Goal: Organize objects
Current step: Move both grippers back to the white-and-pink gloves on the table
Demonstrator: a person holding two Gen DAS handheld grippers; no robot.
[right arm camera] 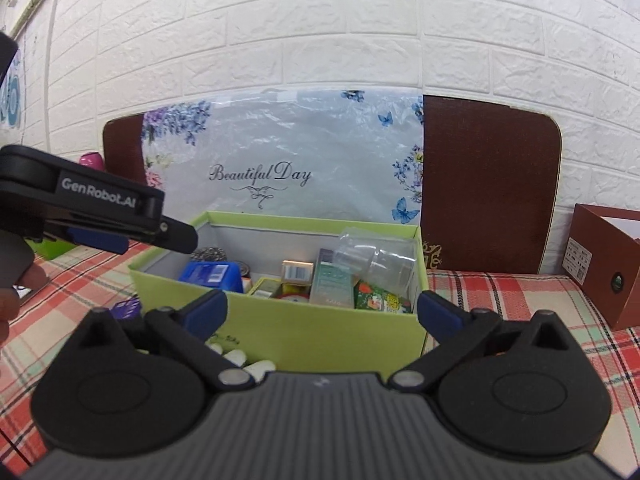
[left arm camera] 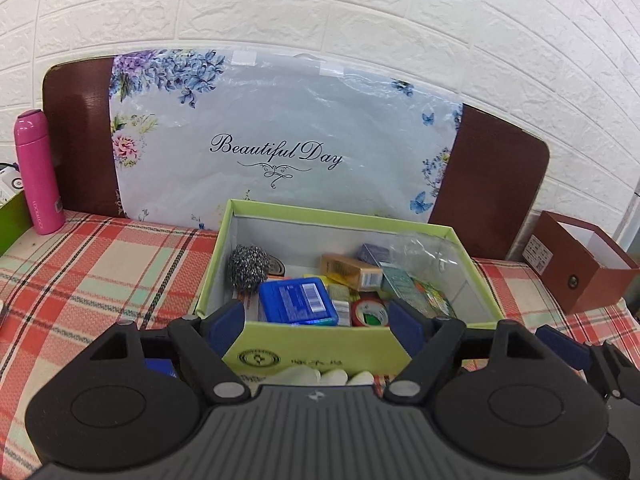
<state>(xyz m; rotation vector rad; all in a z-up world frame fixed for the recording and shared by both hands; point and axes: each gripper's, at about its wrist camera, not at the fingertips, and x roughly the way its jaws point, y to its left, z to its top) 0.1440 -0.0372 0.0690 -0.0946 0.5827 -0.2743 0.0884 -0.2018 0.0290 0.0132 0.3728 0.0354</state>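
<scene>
Plaid cloth (left arm camera: 80, 272) covers the worktop up to a white brick wall (left arm camera: 360, 12); the green box (left arm camera: 320, 344) of small goods sits mid-worktop, a pink bottle (left arm camera: 36, 172) at the left edge, and the left gripper (left arm camera: 318, 320) gapes empty. From the right wrist, the right gripper (right arm camera: 322, 312) stands wide open and empty before the same box, with a brown box (right arm camera: 600, 264) at the right edge.

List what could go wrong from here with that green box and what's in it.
1. The clear plastic cup lies tilted on top of the packed items at the green box rim; a nudge may tip it out.
2. Both grippers, left and right, stand open at the near wall; pushing forward could shove the box.
3. White items lie at the box's front and could get knocked.
</scene>
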